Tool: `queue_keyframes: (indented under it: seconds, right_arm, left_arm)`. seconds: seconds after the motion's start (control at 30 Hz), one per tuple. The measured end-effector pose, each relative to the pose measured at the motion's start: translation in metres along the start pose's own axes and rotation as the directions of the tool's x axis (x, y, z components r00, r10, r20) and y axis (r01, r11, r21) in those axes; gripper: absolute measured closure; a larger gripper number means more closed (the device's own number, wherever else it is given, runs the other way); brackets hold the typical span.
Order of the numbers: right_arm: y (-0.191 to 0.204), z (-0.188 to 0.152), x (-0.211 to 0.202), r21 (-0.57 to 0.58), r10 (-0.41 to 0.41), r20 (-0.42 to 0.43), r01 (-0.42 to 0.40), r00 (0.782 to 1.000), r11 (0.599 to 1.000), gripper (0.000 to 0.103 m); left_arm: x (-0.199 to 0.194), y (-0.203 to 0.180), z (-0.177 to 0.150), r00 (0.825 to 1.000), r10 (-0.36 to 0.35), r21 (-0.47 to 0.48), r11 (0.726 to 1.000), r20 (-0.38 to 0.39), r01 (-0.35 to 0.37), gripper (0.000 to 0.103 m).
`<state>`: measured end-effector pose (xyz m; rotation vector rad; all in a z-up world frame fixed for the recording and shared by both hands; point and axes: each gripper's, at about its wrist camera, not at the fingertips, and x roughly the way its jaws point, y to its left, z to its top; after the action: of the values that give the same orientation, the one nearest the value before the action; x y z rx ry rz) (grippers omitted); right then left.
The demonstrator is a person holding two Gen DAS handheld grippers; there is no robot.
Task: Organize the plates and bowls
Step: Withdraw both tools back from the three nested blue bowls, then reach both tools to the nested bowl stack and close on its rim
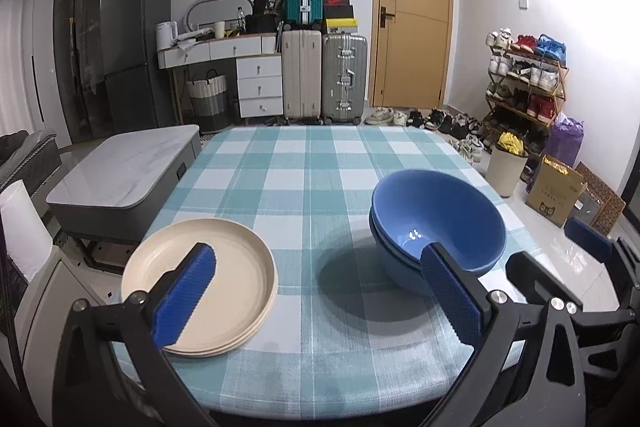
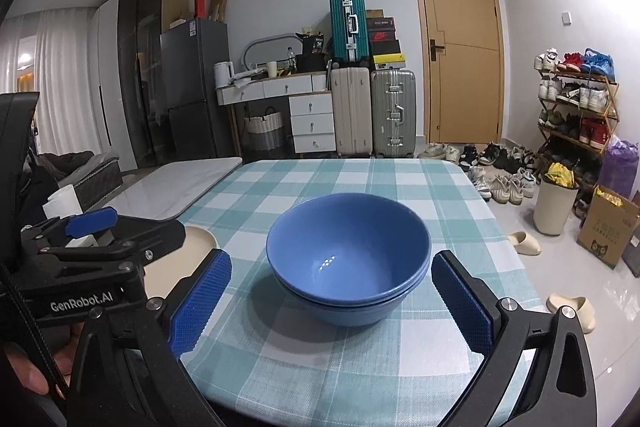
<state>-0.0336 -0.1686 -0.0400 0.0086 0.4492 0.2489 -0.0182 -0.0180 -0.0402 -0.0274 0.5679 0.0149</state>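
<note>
Two nested blue bowls point(image 1: 438, 227) stand on the checked tablecloth point(image 1: 304, 171), right of centre; they fill the middle of the right wrist view point(image 2: 348, 259). A stack of cream plates point(image 1: 236, 267) lies at the front left, partly hidden behind the left gripper in the right wrist view point(image 2: 198, 239). My left gripper point(image 1: 320, 291) is open and empty above the near table edge, between plates and bowls. My right gripper point(image 2: 332, 303) is open and empty, its fingers either side of the bowls, just short of them. It also shows in the left wrist view point(image 1: 592, 239).
A low grey side table point(image 1: 128, 171) stands left of the table. On the floor to the right are a bin point(image 1: 506, 167), a cardboard box point(image 1: 554, 191), slippers point(image 2: 524, 243) and a shoe rack point(image 1: 524, 83). Suitcases point(image 1: 324, 75) and a door stand behind.
</note>
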Motion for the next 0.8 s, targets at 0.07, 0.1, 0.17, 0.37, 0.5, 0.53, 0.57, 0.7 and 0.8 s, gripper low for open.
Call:
queue_keyframes:
  seconds: [0.07, 0.1, 0.17, 0.37, 0.5, 0.53, 0.57, 0.7, 0.8]
  right_arm:
    - [-0.003, 0.0, 0.002, 0.006, -0.003, -0.002, 0.003, 1.0, 1.0, 0.001]
    - [-0.004, 0.0, 0.002, 0.01, -0.001, -0.005, 0.001, 1.0, 1.0, 0.001]
    - [-0.005, -0.002, 0.005, 0.018, 0.0, -0.009, 0.0, 1.0, 1.0, 0.001]
    - [-0.011, -0.007, 0.019, 0.028, 0.005, -0.027, -0.004, 1.0, 1.0, 0.001]
    - [-0.021, -0.005, 0.031, 0.039, 0.007, -0.025, -0.006, 1.0, 0.999, 0.001]
    - [-0.024, -0.004, 0.034, 0.044, 0.008, -0.027, -0.007, 1.0, 0.999, 0.001]
    - [-0.027, -0.004, 0.037, 0.049, 0.008, -0.031, -0.006, 0.999, 0.999, 0.001]
    - [-0.046, 0.0, 0.053, 0.084, 0.007, -0.053, -0.003, 0.999, 0.996, 0.001]
    - [-0.063, 0.008, 0.068, 0.118, 0.011, -0.078, -0.002, 0.997, 0.993, 0.001]
  left_arm:
    - [0.005, -0.001, -0.002, 1.0, -0.002, 0.004, 1.0, -0.019, 0.002, 0.0]
    - [0.009, -0.002, -0.003, 0.999, 0.0, 0.005, 1.0, -0.034, 0.0, 0.0]
    - [0.015, -0.002, -0.005, 0.999, 0.0, 0.006, 1.0, -0.049, 0.0, 0.0]
    - [0.031, -0.003, -0.007, 0.996, 0.009, 0.009, 1.0, -0.086, -0.008, 0.0]
    - [0.048, -0.001, -0.008, 0.993, 0.006, 0.007, 1.0, -0.12, -0.006, 0.0]
    - [0.053, -0.001, -0.007, 0.992, 0.007, 0.009, 1.0, -0.129, -0.006, 0.0]
    - [0.057, -0.001, -0.007, 0.991, 0.01, 0.011, 1.0, -0.137, -0.008, 0.0]
    - [0.079, 0.0, 0.002, 0.986, 0.0, 0.017, 1.0, -0.167, 0.003, 0.0]
    - [0.094, 0.0, 0.012, 0.984, 0.005, 0.014, 1.0, -0.178, -0.002, 0.0]
